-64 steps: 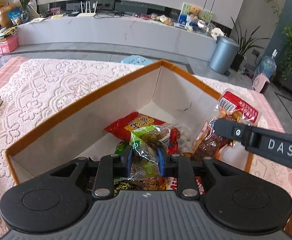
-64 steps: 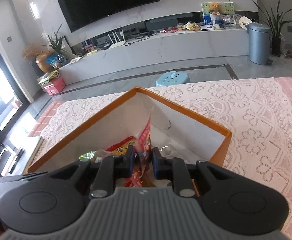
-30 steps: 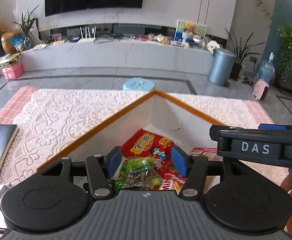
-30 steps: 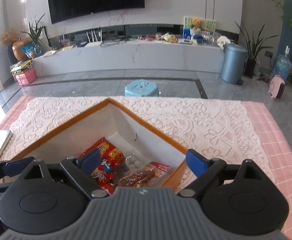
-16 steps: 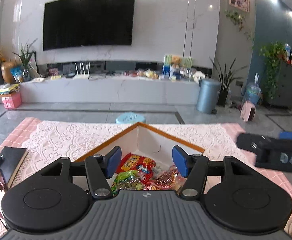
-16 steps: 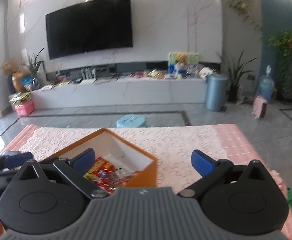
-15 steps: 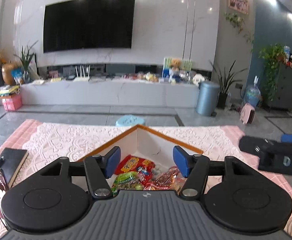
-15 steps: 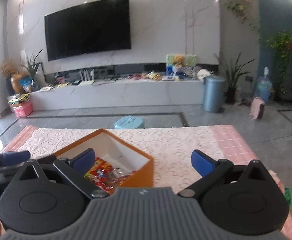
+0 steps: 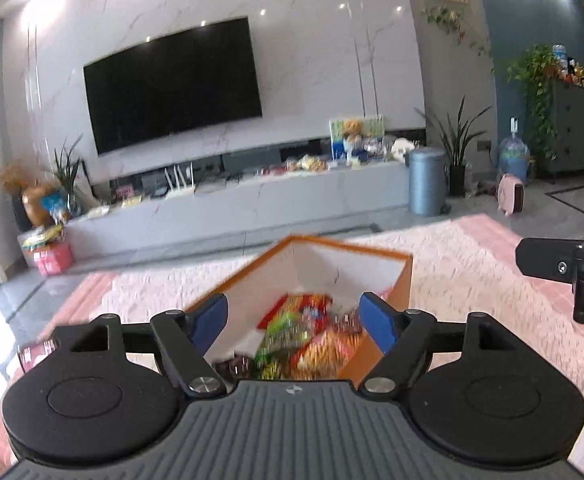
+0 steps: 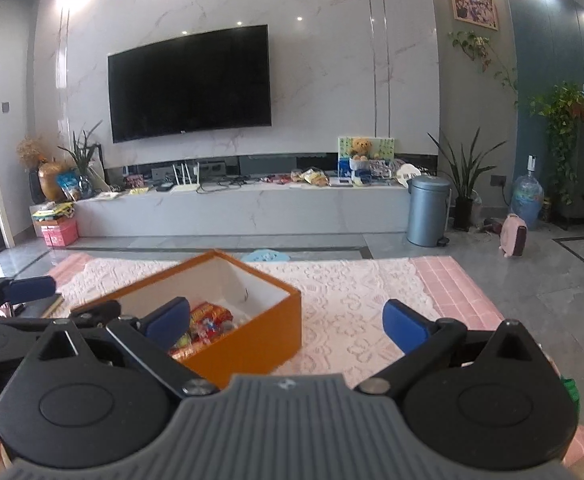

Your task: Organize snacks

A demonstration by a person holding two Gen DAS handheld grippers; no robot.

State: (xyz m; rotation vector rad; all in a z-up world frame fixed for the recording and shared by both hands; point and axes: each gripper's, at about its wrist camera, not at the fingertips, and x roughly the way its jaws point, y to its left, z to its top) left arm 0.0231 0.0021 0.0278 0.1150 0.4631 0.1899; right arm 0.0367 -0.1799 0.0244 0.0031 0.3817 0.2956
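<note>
An orange box with white inner walls (image 9: 400,280) (image 10: 252,344) stands on the lace-covered table. Several snack packets (image 9: 304,340) (image 10: 208,320) lie piled inside it, red, green and orange. My left gripper (image 9: 294,316) is open and empty, raised above and in front of the box. My right gripper (image 10: 286,320) is open wide and empty, drawn back to the right of the box. The right gripper's body shows at the right edge of the left wrist view (image 9: 572,268). The left gripper shows at the left edge of the right wrist view (image 10: 24,292).
The table has a white lace cloth (image 10: 352,304) over pink check (image 10: 452,284). A dark book (image 10: 50,305) lies left of the box. Beyond the table are a blue stool (image 10: 266,257), a grey bin (image 10: 428,210), a TV bench and plants.
Both grippers let go of their snack packets into the box, opened and pulled up and back from it. The box now looks smaller and farther in both views.
</note>
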